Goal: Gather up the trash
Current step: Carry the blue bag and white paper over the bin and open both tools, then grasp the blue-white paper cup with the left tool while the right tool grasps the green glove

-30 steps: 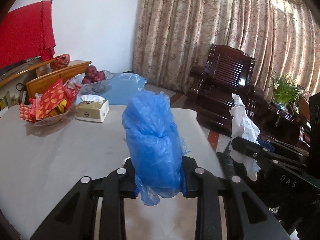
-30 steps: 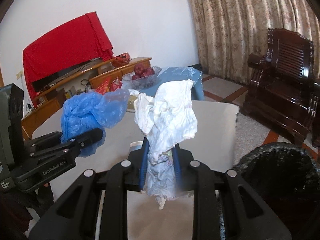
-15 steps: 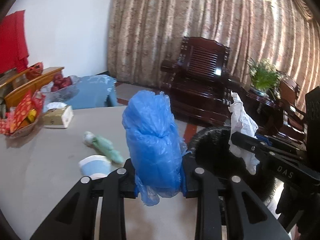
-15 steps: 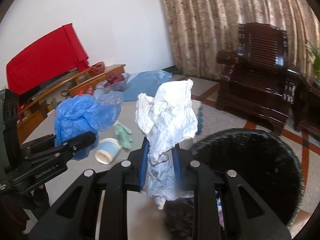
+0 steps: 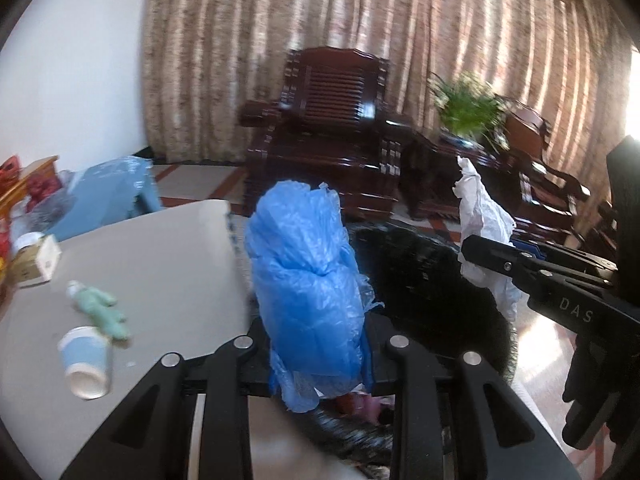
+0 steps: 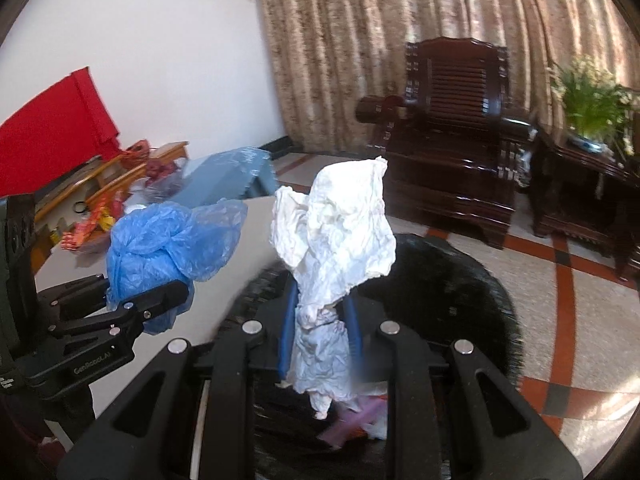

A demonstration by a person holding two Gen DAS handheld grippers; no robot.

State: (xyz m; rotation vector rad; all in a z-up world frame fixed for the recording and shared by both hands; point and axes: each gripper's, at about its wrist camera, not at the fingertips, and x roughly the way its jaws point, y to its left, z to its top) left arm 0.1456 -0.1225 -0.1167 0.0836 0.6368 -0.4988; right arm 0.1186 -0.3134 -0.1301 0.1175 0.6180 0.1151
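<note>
The left gripper (image 5: 318, 344) pinches a crumpled blue plastic bag (image 5: 308, 276) at the near table (image 5: 160, 256) edge. To its right, the right gripper (image 6: 320, 332) clamps a crumpled white paper (image 6: 340, 240) — both above the black trash bin (image 6: 460, 280) on the floor.

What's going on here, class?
A person is collecting trash with two handheld grippers. The left gripper is shut on a blue plastic bag; the right gripper is shut on crumpled white paper. Both hang over a black bin beside the table. A paper cup lies on the table.
</note>
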